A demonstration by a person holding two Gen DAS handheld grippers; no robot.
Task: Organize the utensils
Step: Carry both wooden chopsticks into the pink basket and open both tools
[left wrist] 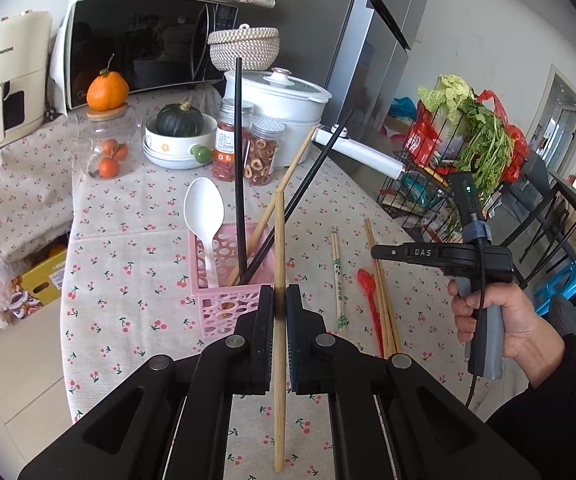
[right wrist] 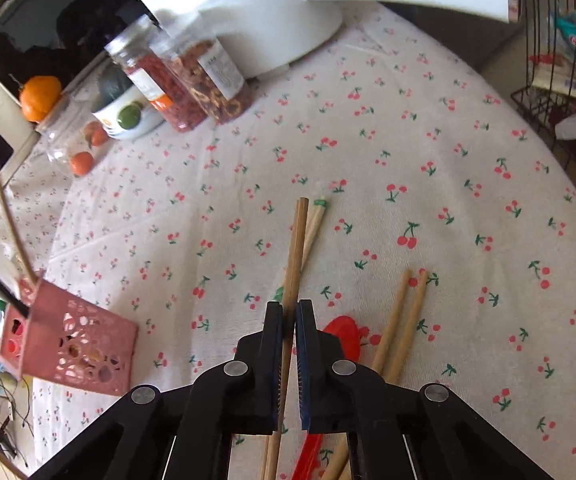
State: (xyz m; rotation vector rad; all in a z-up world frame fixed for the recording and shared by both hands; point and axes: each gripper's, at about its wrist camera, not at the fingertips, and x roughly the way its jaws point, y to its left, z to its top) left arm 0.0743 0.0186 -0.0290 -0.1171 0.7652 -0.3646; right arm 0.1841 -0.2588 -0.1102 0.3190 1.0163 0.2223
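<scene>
A: What does your left gripper (left wrist: 279, 304) hold?

B: Its jaws are clamped on a wooden chopstick (left wrist: 279, 280), which stands upright just in front of the pink basket (left wrist: 223, 312). The basket sits on the desk (left wrist: 127, 240) and contains a white spoon (left wrist: 203, 216), two black chopsticks (left wrist: 240, 160) and a leaning wooden stick (left wrist: 275, 196).

A: And your right gripper (right wrist: 289, 320)?

B: Its jaws are pressed together on a second wooden chopstick (right wrist: 294, 264), right of the basket (right wrist: 75, 344). That chopstick's far end reaches past a wrapped pair (right wrist: 315, 220) lying on the cloth.

A: What lies loose?

B: Right of the basket: the wrapped pair (left wrist: 338, 276), a red spoon (left wrist: 370, 296) and more wooden chopsticks (left wrist: 384, 300). In the right wrist view the red spoon (right wrist: 344, 332) and two chopsticks (right wrist: 400, 324) lie just right of the gripper.
</scene>
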